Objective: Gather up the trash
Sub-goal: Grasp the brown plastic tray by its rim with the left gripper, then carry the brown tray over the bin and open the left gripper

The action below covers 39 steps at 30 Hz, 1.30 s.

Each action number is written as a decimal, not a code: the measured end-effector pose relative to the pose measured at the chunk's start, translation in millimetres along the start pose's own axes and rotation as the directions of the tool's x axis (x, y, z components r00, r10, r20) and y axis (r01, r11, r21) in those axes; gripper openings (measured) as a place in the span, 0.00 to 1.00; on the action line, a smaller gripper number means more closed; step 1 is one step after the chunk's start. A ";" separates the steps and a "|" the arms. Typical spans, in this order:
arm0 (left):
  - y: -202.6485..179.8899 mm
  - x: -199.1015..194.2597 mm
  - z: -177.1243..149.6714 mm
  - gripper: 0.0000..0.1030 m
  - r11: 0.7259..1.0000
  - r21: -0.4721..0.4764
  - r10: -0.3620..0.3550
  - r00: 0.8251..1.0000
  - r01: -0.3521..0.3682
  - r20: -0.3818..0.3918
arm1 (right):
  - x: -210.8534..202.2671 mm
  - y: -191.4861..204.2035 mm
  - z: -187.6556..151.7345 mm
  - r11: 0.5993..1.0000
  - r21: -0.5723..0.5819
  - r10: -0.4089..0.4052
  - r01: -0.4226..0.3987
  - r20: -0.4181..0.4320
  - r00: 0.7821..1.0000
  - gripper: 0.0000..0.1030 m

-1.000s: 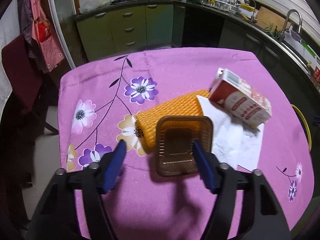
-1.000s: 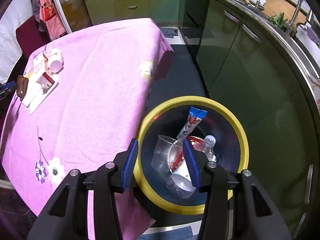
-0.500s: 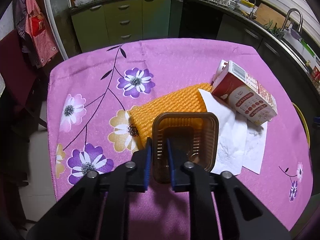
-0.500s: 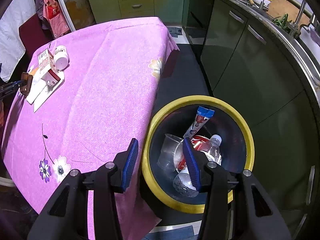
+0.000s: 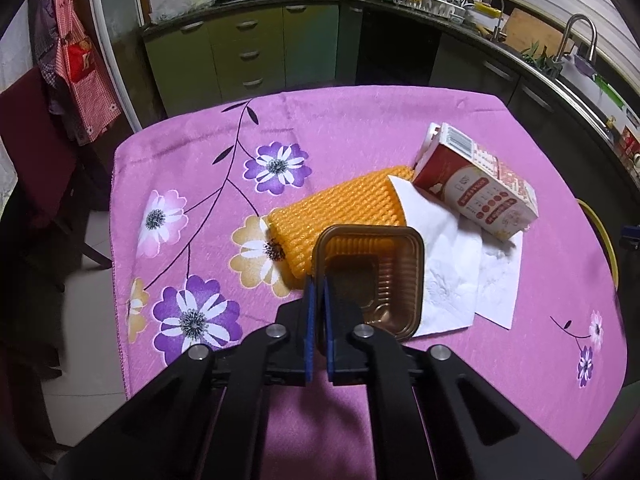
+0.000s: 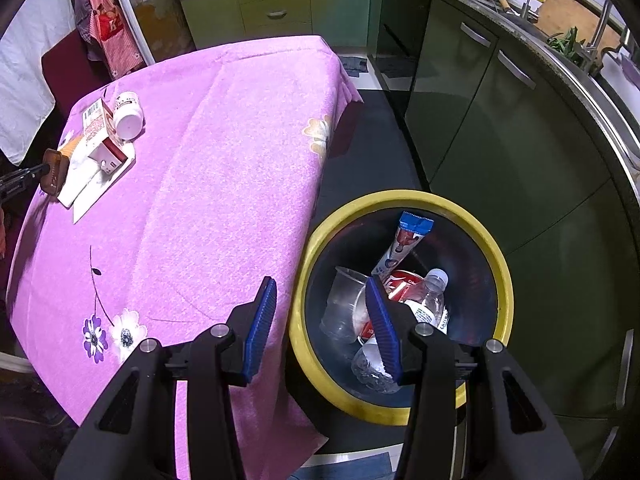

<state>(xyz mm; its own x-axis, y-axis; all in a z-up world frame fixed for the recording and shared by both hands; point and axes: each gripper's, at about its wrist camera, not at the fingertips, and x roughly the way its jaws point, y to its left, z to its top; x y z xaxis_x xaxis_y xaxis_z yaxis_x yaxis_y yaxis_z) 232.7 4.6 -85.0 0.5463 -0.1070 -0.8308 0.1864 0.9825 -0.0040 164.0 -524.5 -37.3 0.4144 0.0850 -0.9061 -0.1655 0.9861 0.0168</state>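
Left claw pinches the brown tray; the bin waits far off to the right.

The left gripper [image 5: 316,308] is shut tight on the near left wall of the brown tray [image 5: 376,276], which is on the pink tablecloth [image 5: 360,128]. Just behind it lie an orange net [image 5: 340,212], white napkins [image 5: 456,272] and a milk carton [image 5: 476,184]. The right gripper [image 6: 320,320] is half open and empty, above the yellow bin [image 6: 496,264].

Brown tray [image 5: 394,276], floral pink tablecloth [image 5: 360,128]
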 end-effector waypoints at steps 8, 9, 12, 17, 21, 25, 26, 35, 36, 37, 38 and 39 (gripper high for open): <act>-32.9 -39.0 1.5 0.04 0.994 0.091 -0.062 0.997 0.059 0.039 | -16.3 -11.3 -5.9 0.999 0.031 -0.013 0.011 0.035 0.999 0.45; -42.2 -46.3 3.7 0.04 0.991 0.109 -0.087 0.995 0.082 0.043 | -19.2 -14.3 -7.6 0.999 0.040 -0.015 0.013 0.041 0.999 0.45; -74.3 -60.3 9.7 0.04 0.974 0.175 -0.152 0.988 0.142 0.042 | -28.7 -24.8 -14.9 0.998 0.066 -0.026 0.022 0.058 0.998 0.45; -149.6 -71.7 30.0 0.04 0.911 0.312 -0.287 0.958 0.271 0.006 | -47.6 -51.1 -38.4 0.990 0.133 -0.057 0.046 0.076 0.996 0.45; -228.7 -70.5 51.8 0.04 0.827 0.428 -0.388 0.921 0.363 -0.032 | -65.2 -77.3 -66.4 0.977 0.193 -0.110 0.093 0.083 0.990 0.49; -305.4 -51.8 65.2 0.04 0.744 0.499 -0.457 0.883 0.444 -0.103 | -77.9 -101.1 -96.1 0.962 0.253 -0.127 0.101 0.088 0.988 0.49; -323.1 -44.4 69.4 0.04 0.728 0.505 -0.469 0.874 0.465 -0.127 | -80.4 -107.8 -105.0 0.957 0.270 -0.130 0.103 0.085 0.988 0.49; -464.3 47.2 80.8 0.04 0.682 0.512 -0.434 0.852 0.523 -0.293 | -87.8 -145.9 -158.7 0.925 0.367 -0.133 0.097 0.075 0.988 0.49; -475.2 59.6 81.2 0.04 0.688 0.507 -0.418 0.855 0.519 -0.307 | -88.7 -148.2 -162.7 0.923 0.373 -0.132 0.095 0.075 0.988 0.49; -482.8 68.3 80.3 0.04 0.693 0.506 -0.406 0.858 0.513 -0.315 | -89.3 -149.4 -165.2 0.921 0.378 -0.132 0.093 0.076 0.988 0.49; -487.6 75.9 80.1 0.04 0.700 0.503 -0.394 0.862 0.506 -0.318 | -90.3 -152.2 -169.5 0.918 0.386 -0.130 0.091 0.076 0.989 0.49; -494.4 86.2 80.9 0.04 0.711 0.499 -0.378 0.868 0.495 -0.321 | -91.0 -154.5 -173.2 0.916 0.391 -0.130 0.090 0.075 0.989 0.49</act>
<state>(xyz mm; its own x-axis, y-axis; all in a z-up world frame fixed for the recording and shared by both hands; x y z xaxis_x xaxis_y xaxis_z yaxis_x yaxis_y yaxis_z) 253.7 -502.7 -109.6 0.1413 -0.4153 -0.8986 0.8104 0.5699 -0.1360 -3.2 -709.4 -30.7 0.4986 -0.0331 -0.8662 0.2358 0.9668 0.0987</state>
